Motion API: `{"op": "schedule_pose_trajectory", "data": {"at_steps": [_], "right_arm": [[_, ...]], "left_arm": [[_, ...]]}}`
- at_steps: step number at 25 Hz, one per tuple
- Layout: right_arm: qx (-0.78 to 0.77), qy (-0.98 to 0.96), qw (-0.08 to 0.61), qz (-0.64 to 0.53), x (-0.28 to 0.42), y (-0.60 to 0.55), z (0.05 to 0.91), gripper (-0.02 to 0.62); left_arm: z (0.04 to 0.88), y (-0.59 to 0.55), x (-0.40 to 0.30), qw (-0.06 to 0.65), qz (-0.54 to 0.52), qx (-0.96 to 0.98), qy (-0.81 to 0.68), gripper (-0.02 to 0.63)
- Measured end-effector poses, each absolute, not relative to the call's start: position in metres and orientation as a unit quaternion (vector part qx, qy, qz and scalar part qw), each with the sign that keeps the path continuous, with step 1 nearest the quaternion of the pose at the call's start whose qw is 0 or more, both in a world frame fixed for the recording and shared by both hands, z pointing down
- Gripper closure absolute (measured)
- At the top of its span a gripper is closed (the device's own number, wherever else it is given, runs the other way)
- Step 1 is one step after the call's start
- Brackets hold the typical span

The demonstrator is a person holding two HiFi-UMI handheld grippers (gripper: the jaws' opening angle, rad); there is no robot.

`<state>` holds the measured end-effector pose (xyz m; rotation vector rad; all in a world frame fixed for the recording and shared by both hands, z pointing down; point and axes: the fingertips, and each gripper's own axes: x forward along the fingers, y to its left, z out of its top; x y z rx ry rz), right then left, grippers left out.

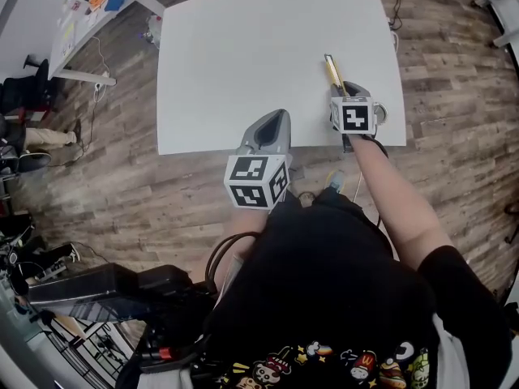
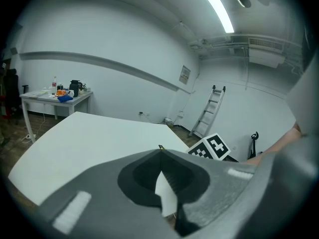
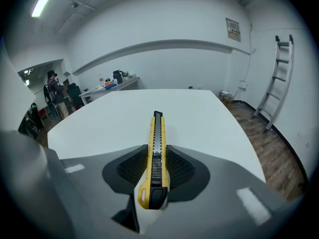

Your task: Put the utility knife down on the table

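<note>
A white rectangular tabletop (image 1: 243, 63) stands on a wood-plank floor (image 1: 454, 96), with white walls (image 3: 164, 63) beyond. Over the tabletop's near right part, the right hand-held gripper (image 3: 157, 158) pinches a yellow-and-black utility knife (image 3: 156, 138), its tip pointing across the tabletop. At the tabletop's near edge, the left hand-held gripper (image 2: 160, 153) is pressed together on nothing.

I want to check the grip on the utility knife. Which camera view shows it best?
The right gripper view: the utility knife runs down the centre, clamped in the right gripper, tip over the table. The head view shows only its front end past the marker cube; the left gripper view, at most a speck.
</note>
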<state>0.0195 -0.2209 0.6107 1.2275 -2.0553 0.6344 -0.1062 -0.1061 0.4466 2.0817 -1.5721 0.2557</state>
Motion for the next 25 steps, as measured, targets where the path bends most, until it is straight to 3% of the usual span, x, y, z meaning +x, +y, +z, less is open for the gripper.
{"op": "schedule_pose_trajectory", "data": {"at_steps": [25], "right_arm": [[0.439,-0.776,0.401,0.21,0.003,-0.232,0.631,0.433]], "left_arm": [[0.459,-0.115,-0.137,0.27,0.093,0.752,-0.594,0.606]]}}
